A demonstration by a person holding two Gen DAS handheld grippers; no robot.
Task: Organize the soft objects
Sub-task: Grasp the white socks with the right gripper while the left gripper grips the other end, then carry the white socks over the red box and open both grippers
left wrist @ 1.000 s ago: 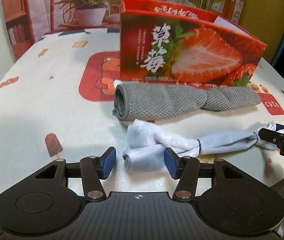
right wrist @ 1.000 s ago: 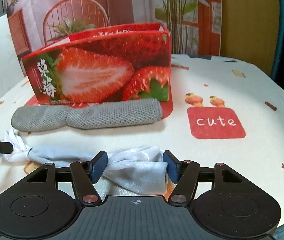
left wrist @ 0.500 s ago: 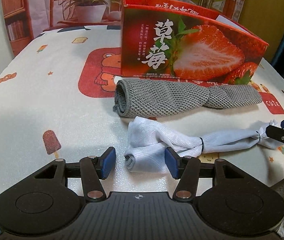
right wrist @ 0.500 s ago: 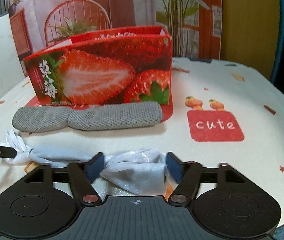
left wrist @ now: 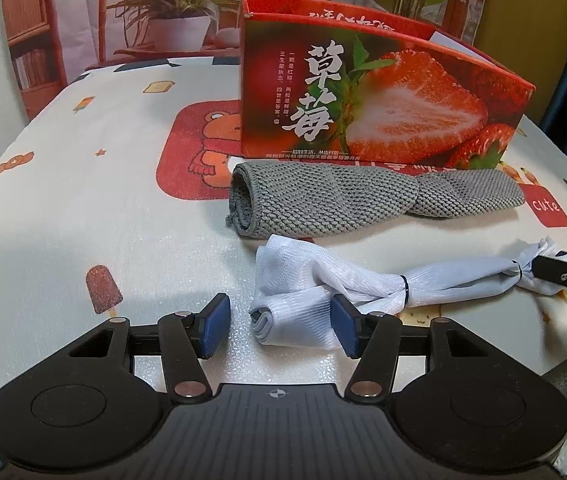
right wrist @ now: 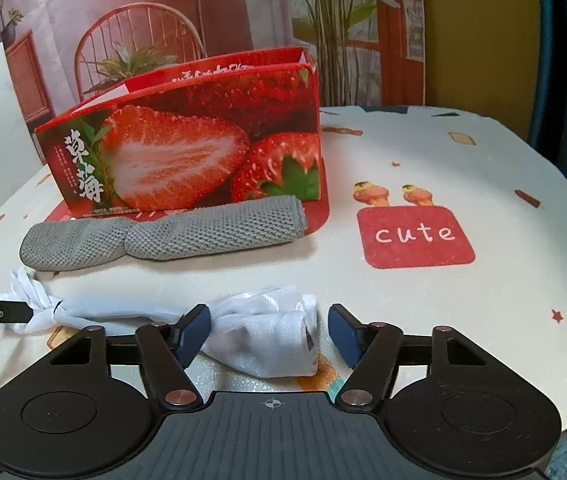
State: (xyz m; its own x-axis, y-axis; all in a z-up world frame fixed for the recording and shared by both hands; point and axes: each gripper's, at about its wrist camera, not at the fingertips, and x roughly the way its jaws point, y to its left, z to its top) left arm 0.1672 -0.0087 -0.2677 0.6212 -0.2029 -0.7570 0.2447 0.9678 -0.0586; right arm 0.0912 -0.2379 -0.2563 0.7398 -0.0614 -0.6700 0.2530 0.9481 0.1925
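A white twisted cloth (left wrist: 363,284) tied with thin black bands lies on the table in front of a rolled grey knit cloth (left wrist: 347,200). My left gripper (left wrist: 279,326) is open around one bunched end of the white cloth; the right pad touches it. My right gripper (right wrist: 269,334) is open around the other bunched end (right wrist: 271,336). The grey cloth (right wrist: 163,236) lies against the open red strawberry box (left wrist: 363,96), which also shows in the right wrist view (right wrist: 187,148).
The round table (left wrist: 83,208) has a patterned white cover with a red bear patch and a red "cute" patch (right wrist: 415,236). The table edge runs close below both grippers. A backdrop with plants and a chair stands behind the box.
Both grippers have opened wider around the ends of the white cloth, which rests on the table. The views have drawn back slightly.
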